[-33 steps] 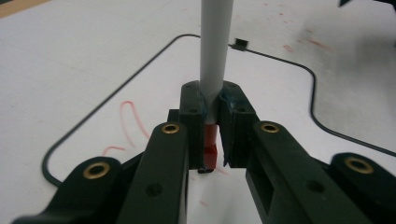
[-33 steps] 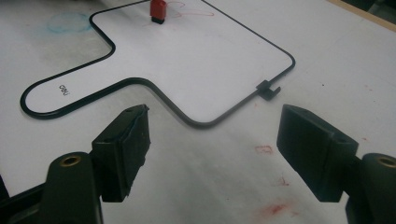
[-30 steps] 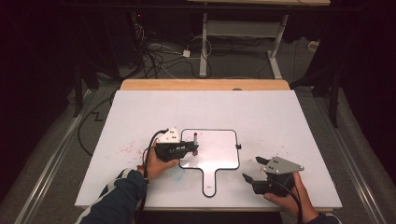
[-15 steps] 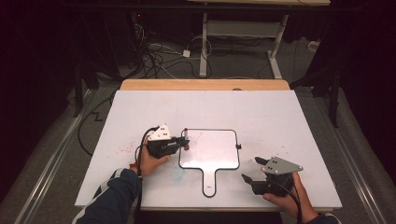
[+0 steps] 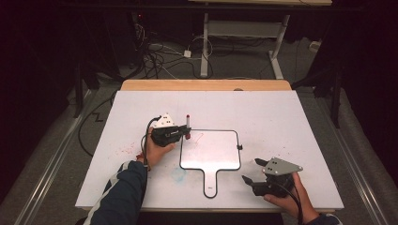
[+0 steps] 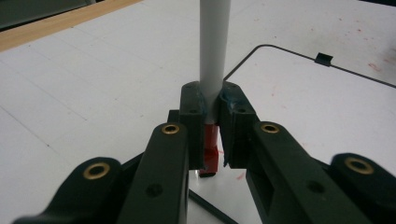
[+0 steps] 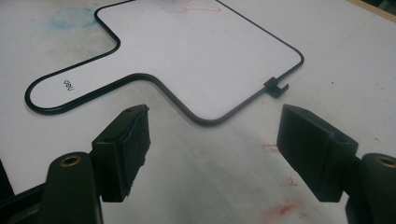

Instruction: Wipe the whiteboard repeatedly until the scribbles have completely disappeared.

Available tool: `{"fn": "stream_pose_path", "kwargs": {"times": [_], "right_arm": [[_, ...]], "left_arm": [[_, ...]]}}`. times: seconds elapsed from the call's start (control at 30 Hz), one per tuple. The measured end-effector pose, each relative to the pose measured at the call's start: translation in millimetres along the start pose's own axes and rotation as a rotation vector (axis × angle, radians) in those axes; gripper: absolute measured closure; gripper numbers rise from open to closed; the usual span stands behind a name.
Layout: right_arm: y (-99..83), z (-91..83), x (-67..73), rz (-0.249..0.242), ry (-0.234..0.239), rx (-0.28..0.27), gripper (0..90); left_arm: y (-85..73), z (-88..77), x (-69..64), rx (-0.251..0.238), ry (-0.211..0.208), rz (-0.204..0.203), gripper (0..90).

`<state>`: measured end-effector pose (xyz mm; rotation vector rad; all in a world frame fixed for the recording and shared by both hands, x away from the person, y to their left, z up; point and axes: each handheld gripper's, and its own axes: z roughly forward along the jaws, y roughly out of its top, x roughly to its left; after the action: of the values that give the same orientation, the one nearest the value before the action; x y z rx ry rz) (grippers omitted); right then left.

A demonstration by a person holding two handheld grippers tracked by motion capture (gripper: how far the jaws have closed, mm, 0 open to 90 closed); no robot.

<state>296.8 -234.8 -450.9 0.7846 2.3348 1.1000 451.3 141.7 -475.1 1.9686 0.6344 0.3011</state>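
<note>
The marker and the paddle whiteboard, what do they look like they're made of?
The marker looks like smooth matte plastic: an even grey-white barrel with a red end, clamped in the left gripper. The paddle whiteboard looks like a glossy white wipe-off sheet, faintly reflective, with a thin black rim, probably plastic or rubber.

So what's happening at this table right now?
A person is working with two handheld grippers at a white table. The left gripper is shut on a red marker, held upright at the left edge of a small handled whiteboard that carries faint red scribbles. The right gripper rests near the table's front right, jaws open and holding nothing, beside the board's handle.
</note>
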Motion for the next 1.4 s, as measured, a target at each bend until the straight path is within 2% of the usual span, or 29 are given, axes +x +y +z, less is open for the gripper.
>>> {"fn": "stream_pose_path", "kwargs": {"times": [0.13,0.33,0.4,0.47,0.6,0.67,0.8,0.93,1.03,1.13,1.27,1.4], "right_arm": [[-0.4,-0.4,-0.5,-0.001,0.0,-0.001,26.7],[0.7,-2.2,1.3,-0.011,-0.003,-0.004,26.7],[0.9,-2.3,1.0,-0.009,-0.001,-0.005,26.7],[1.1,-1.5,1.0,-0.008,-0.001,-0.004,26.7],[2.1,-1.2,3.0,-0.018,0.004,-0.005,26.6],[2.1,-0.2,2.9,-0.017,0.006,-0.004,26.6],[1.1,0.2,2.1,-0.019,0.01,-0.001,26.7],[0.2,-1.5,1.2,-0.019,0.006,-0.003,26.6],[0.6,-3.2,1.2,-0.02,0.004,-0.008,26.7],[0.7,-3.3,1.5,-0.022,0.007,-0.007,26.6],[1.7,-2.2,3.0,-0.026,0.007,-0.004,26.6],[1.7,-0.9,3.5,-0.027,0.013,-0.001,26.6]], "left_arm": [[-0.6,-0.2,-3.2,0.0,-0.033,-0.02,78.6],[-1.8,-7.3,-22.6,0.034,-0.085,0.047,78.6],[-0.8,-8.0,-24.6,0.043,-0.076,0.071,78.6],[-0.1,-5.3,-22.4,0.036,-0.062,0.078,78.6],[3.3,5.2,-12.1,0.011,-0.033,0.043,78.7],[6.1,9.9,-9.1,0.01,-0.019,0.04,78.7],[8.1,14.4,-4.8,0.004,-0.017,0.006,78.7],[7.0,12.5,-13.7,0.012,-0.064,0.009,78.7],[3.8,9.5,-26.4,0.011,-0.109,0.033,78.7],[1.5,6.1,-34.8,0.014,-0.136,0.05,78.6],[3.2,6.2,-35.5,0.024,-0.128,0.08,78.7],[5.8,10.2,-24.0,0.018,-0.084,0.066,78.6]]}}
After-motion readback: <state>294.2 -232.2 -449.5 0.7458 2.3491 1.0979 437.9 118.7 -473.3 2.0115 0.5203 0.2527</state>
